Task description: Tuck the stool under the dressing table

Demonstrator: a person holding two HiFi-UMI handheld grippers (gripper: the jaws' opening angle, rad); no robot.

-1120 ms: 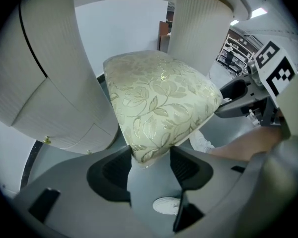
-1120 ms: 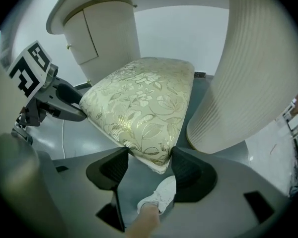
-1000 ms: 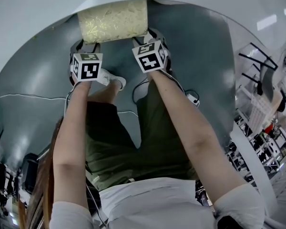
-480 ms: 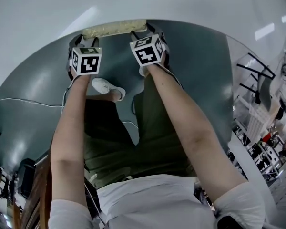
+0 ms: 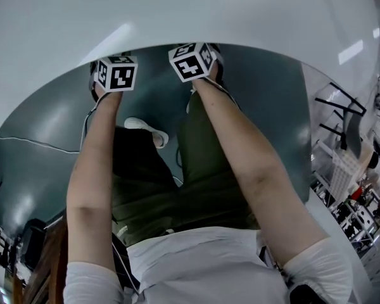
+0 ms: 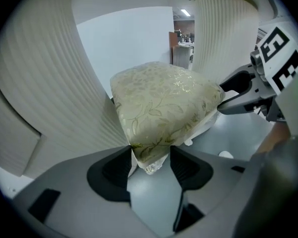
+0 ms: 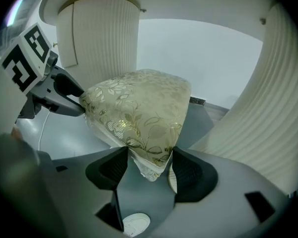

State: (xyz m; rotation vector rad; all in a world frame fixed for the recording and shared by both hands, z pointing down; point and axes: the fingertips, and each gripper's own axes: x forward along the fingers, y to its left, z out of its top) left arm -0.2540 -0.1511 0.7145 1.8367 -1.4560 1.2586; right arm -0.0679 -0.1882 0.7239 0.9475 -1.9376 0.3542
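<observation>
The stool's gold floral cushion fills the left gripper view, and my left gripper is shut on its near corner. My right gripper is shut on the cushion's other near corner. Each gripper shows in the other's view, the right gripper and the left gripper, both at the cushion's edge. In the head view the white dressing table top hides the stool. Only the marker cubes of the left and right grippers show at its edge.
Cream fluted pedestals of the table stand on either side of the stool. The person's white shoe and a thin cable lie on the grey floor. Racks and clutter stand at the right.
Both grippers moved forward with the stool. The cushion, in full sight a second ago, slid under the table top and is now hidden in the head view.
</observation>
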